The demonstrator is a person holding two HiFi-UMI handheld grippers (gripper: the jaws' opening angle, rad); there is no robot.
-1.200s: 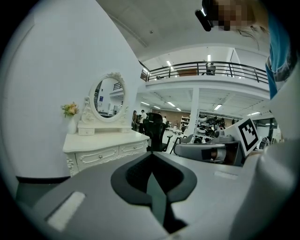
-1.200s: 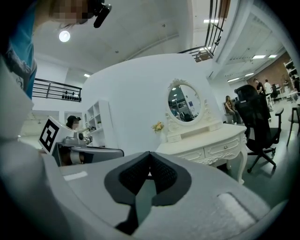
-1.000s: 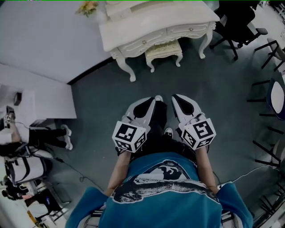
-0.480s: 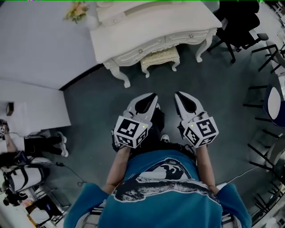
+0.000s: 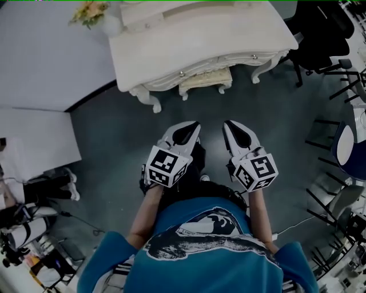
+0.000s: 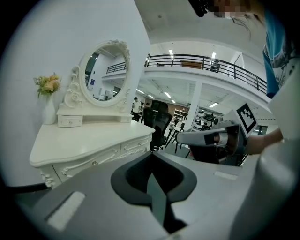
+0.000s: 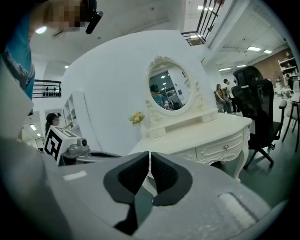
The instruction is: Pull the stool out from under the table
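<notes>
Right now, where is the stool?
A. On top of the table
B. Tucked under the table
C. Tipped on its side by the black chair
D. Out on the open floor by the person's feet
B: the stool stands upright between the front legs of the table, with the back of its seat hidden under the tabletop's edge.

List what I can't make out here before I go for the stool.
- Stool, head view: seat mostly hidden under the table top; only its front edge and front legs show.
- Stool, left gripper view: hidden behind the body of the left gripper.
- Table's rear legs, head view: hidden by the top.
- Mirror, head view: cut off by the top edge.
</notes>
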